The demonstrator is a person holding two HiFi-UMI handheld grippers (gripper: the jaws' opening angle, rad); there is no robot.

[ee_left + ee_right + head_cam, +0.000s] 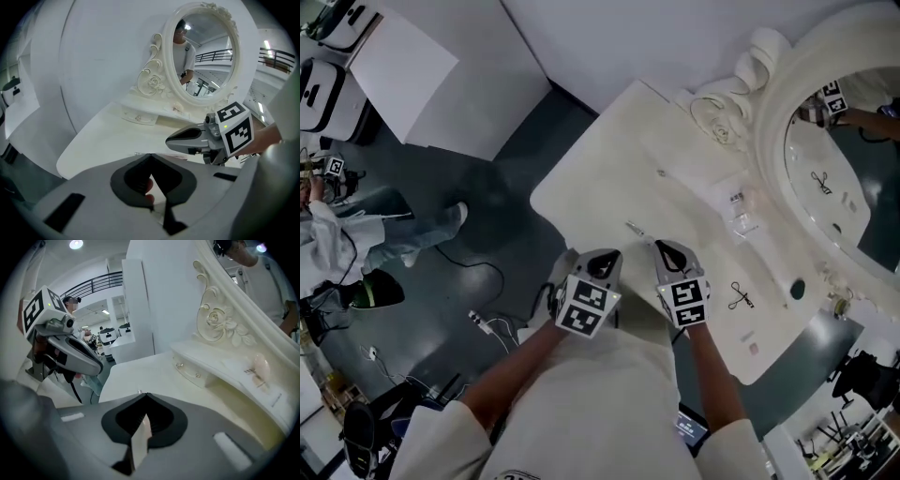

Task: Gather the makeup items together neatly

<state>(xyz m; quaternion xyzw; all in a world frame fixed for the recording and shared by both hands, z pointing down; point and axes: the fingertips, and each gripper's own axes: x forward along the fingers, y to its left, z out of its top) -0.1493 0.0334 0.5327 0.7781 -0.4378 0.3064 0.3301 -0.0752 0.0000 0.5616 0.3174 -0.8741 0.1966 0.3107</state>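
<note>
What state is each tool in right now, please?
Left grey two-jaw tool: closed, nothing visibly held.
Right grey two-jaw tool: closed, nothing visibly held.

Two grippers, the left gripper (603, 261) and the right gripper (671, 251), one white table (600, 159), one oval mirror (839, 225), one black scissor-shaped tool (740, 298), one thin stick (635, 228), one clear packet (741, 221), one small drawer (190, 372) with two knobs (180, 365).
</note>
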